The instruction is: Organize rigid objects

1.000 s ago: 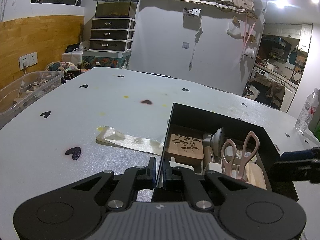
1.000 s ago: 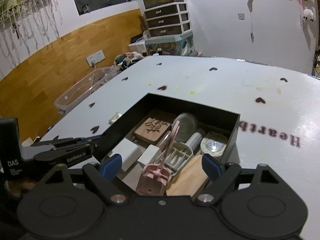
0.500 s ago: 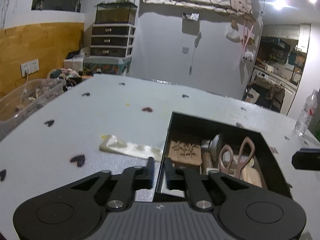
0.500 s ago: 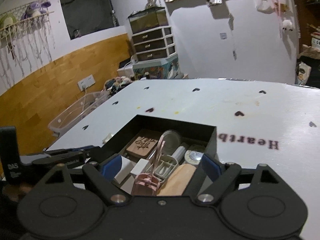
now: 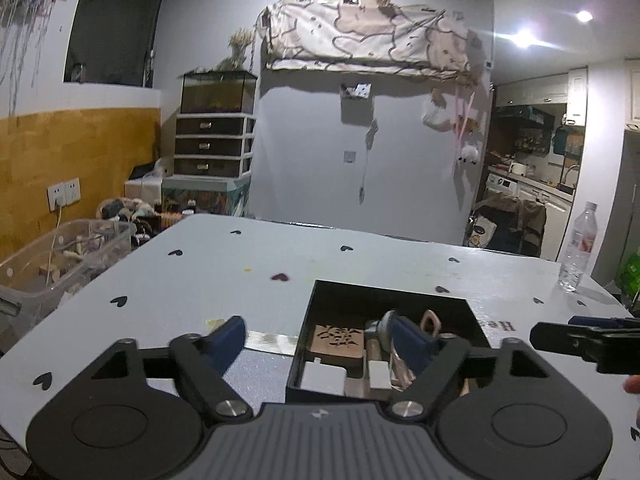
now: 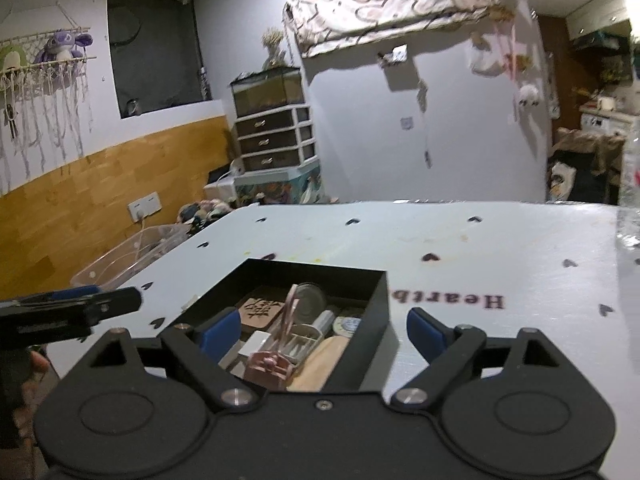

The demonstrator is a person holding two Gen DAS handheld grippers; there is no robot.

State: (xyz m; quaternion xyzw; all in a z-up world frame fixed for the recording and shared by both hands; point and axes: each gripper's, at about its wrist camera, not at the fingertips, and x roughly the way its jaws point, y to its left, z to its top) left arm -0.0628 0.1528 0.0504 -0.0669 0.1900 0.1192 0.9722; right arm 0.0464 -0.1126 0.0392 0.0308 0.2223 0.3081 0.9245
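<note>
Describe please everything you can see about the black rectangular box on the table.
The black rectangular box is open on top, with thin, straight matte walls that look like card or plastic. It sits flat on the white heart-printed table, beside the printed word "Heartb". It is nearly full: a carved brown wooden coaster, pink-handled scissors, a round metal lid, small white blocks and a pale wooden piece lie inside. Neither gripper touches it.
</note>
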